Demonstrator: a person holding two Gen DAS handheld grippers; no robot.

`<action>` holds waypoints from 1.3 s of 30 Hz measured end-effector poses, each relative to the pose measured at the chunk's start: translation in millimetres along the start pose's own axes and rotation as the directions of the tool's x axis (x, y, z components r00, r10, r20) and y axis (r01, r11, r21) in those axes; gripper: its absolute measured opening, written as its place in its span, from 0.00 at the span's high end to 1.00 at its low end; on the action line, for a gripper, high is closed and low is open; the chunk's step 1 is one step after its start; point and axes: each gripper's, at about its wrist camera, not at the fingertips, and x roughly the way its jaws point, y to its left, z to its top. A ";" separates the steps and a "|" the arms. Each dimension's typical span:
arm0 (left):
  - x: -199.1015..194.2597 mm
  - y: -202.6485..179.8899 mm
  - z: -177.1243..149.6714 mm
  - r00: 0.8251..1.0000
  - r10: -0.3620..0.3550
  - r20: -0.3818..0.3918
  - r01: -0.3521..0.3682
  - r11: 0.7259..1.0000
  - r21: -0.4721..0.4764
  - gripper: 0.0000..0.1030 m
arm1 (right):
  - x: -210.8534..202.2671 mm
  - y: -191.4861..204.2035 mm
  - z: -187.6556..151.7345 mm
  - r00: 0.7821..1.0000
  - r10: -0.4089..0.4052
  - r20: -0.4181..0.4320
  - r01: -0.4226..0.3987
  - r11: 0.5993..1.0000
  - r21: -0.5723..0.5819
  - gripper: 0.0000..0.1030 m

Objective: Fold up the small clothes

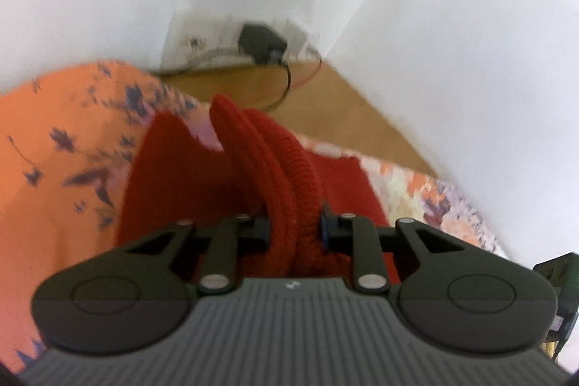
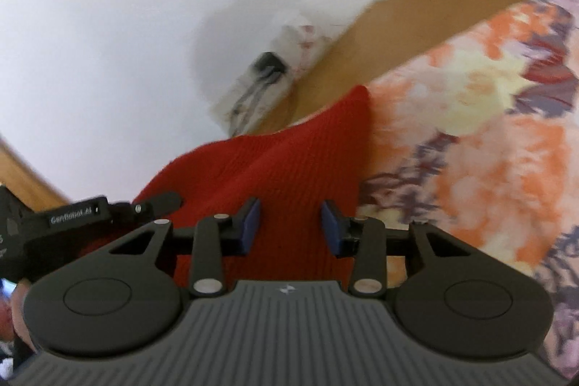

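A red knitted garment (image 1: 289, 176) lies on an orange floral bedsheet (image 1: 68, 140). In the left wrist view a thick fold of it is bunched up and pinched between the pads of my left gripper (image 1: 295, 230), which is shut on it. In the right wrist view my right gripper (image 2: 291, 228) hovers over the flat part of the garment (image 2: 275, 169). Its blue pads (image 2: 251, 223) stand apart with their faces bare, so it is open. The left gripper (image 2: 155, 201) also shows at the left edge of that view, at the garment's edge.
White walls meet in a corner behind the bed. A wooden ledge (image 1: 325, 104) runs along them, carrying a black plug with cables (image 1: 262, 42). The floral sheet (image 2: 488, 132) spreads to the right of the garment. A person's hand (image 2: 18, 310) shows at the lower left.
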 end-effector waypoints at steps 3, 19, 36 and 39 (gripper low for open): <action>-17.3 10.9 7.8 0.999 0.021 0.032 -0.021 1.000 -0.004 0.75 | 3.5 24.3 1.4 0.998 0.057 -0.016 -0.058 0.997 -0.048 0.55; -12.6 64.1 -16.4 0.983 0.180 -0.031 -0.181 0.982 -0.045 0.52 | 16.4 56.0 -5.5 0.994 0.089 -0.062 -0.095 0.991 -0.097 0.17; -5.9 100.1 -27.7 0.993 0.063 -0.099 -0.087 0.961 -0.264 0.26 | 47.1 -5.1 -25.1 0.973 0.136 -0.185 -0.110 0.984 0.142 0.06; 2.3 110.9 -34.5 0.989 -0.065 -0.135 0.010 0.926 -0.376 0.26 | 51.8 -5.6 -28.2 0.972 0.140 -0.187 -0.110 0.981 0.161 0.05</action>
